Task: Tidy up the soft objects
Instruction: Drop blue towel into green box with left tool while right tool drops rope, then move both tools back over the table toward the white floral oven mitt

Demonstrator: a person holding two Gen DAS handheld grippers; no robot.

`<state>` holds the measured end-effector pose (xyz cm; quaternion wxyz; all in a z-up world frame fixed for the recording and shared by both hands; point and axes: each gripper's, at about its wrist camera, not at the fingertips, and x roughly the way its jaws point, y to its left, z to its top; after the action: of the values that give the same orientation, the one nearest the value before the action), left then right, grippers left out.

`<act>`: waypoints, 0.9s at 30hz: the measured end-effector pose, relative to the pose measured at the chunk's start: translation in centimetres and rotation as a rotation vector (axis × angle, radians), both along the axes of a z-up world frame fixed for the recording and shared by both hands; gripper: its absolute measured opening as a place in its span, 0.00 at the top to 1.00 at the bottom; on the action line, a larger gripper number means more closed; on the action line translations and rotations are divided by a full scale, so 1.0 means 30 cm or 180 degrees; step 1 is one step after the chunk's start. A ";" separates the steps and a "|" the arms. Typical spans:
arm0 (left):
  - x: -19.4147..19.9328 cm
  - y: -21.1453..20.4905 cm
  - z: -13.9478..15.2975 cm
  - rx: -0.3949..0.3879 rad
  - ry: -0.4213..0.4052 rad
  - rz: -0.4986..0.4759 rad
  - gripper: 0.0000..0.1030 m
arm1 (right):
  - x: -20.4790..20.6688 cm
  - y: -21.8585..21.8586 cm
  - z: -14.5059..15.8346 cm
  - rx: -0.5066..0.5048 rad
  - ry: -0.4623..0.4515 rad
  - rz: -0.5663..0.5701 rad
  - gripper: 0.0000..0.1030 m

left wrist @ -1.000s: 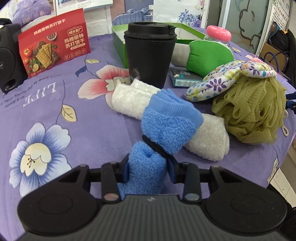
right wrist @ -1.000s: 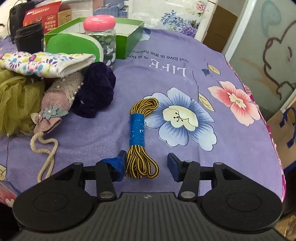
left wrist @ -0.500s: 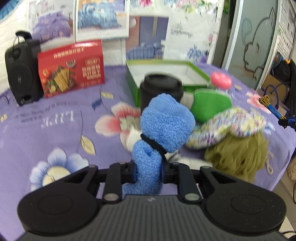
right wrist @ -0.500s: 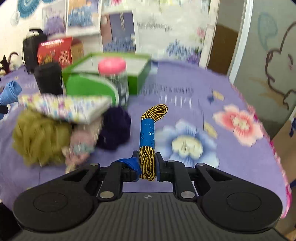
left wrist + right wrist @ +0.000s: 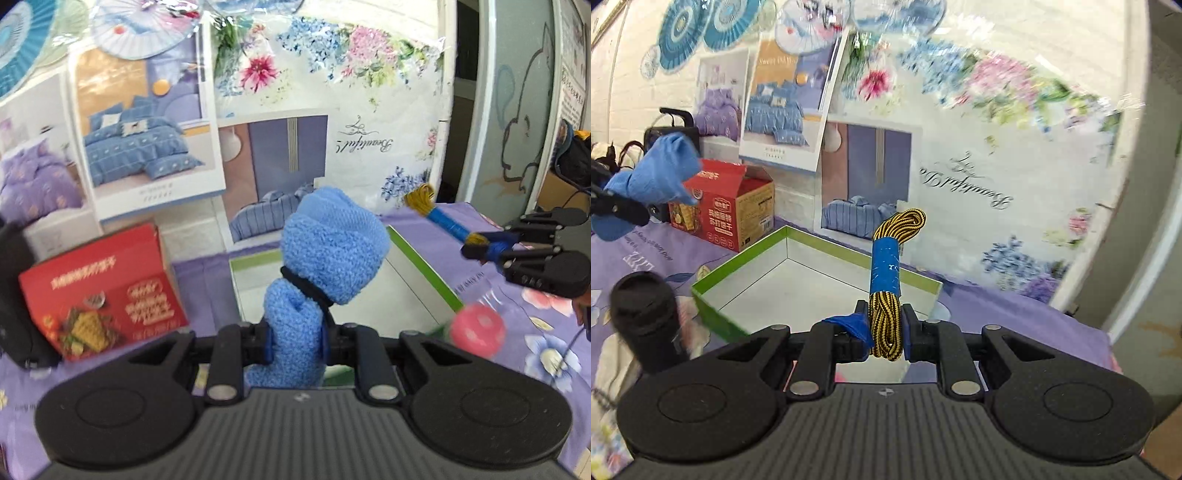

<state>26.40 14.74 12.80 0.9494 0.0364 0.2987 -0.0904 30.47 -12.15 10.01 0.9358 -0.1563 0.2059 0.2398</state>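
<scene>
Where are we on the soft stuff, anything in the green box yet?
Nothing done yet: the visible floor of the green box looks bare. In hand: left tongs shut on the blue fuzzy sock bundle, right tongs shut on the yellow-black cord bundle, both lifted near the box. Left: drop both in, plus any other soft items, which are out of view now.
</scene>
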 end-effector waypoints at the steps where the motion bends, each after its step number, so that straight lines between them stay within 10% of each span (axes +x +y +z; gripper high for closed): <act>1: 0.052 -0.010 -0.004 0.0013 0.0051 0.0000 0.82 | 0.043 0.026 -0.007 -0.0049 0.0032 0.0023 1.00; 4: 0.191 -0.036 -0.040 0.0101 0.0228 -0.0001 0.60 | 0.171 0.087 -0.050 -0.0132 0.0231 0.0126 0.94; 5: 0.223 -0.043 -0.055 0.0128 0.0287 0.0005 0.37 | 0.202 0.100 -0.064 -0.0116 0.0288 0.0138 0.93; 16: 0.116 -0.042 -0.043 0.0103 0.0075 0.0108 0.36 | 0.195 0.105 -0.063 -0.0118 0.0280 0.0088 0.80; 27: -0.464 -0.123 -0.073 0.0047 -0.0159 0.0097 0.35 | -0.378 -0.093 -0.055 0.0383 0.0108 -0.0118 0.73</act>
<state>12.47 11.05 10.60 0.9575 0.0410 0.2760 -0.0728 19.12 -14.93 8.37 0.9442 -0.0919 0.2098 0.2369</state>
